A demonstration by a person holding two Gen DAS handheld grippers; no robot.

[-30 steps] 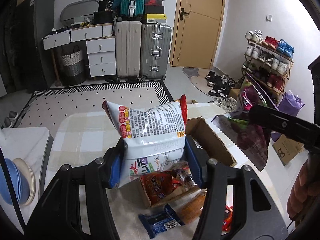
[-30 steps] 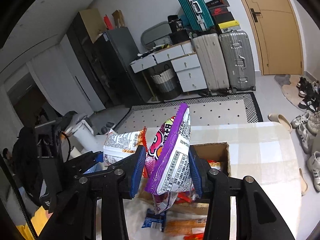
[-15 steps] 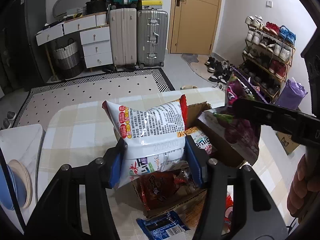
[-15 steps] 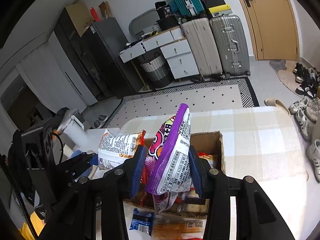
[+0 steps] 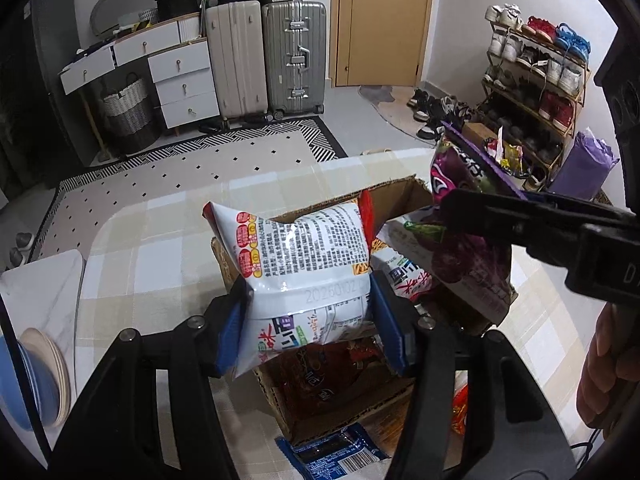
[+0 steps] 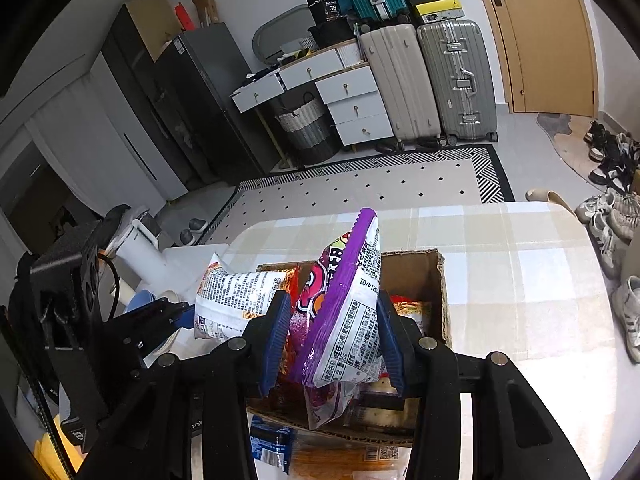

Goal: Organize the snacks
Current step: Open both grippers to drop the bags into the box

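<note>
Left wrist view: the left claw (image 5: 310, 316) grips a white snack bag (image 5: 304, 264) between its blue pads, upright. Compared with a second ago, the cardboard box (image 5: 404, 192) now sits directly beneath and behind the bag rather than off to the right — the bag has been carried over the opening, so a drop into the box looks close. The right claw's dark arm crosses the right side of this view, holding a purple snack bag (image 5: 464, 216) above the box's far right corner. Inside the box a red packet (image 5: 320, 376) and another white packet (image 5: 404, 276) show, though glare and shadow hide most of the contents. A blue wrapper (image 5: 336, 454) lies on the checked table (image 5: 160, 256) at the box's near edge, partly cut off by the claw frame.

Right wrist view: the right claw (image 6: 332, 336) is closed on the purple snack bag (image 6: 344, 304), edge-on and tilted. The box (image 6: 436, 280) has risen in the frame and now lies right below the bag, so both snacks hang over it — release seems the remaining step. The left claw (image 6: 188, 314) with its white snack bag (image 6: 236, 296) enters from the left. Loose packets near the bottom edge are blocked by the claw and hard to identify.
</note>
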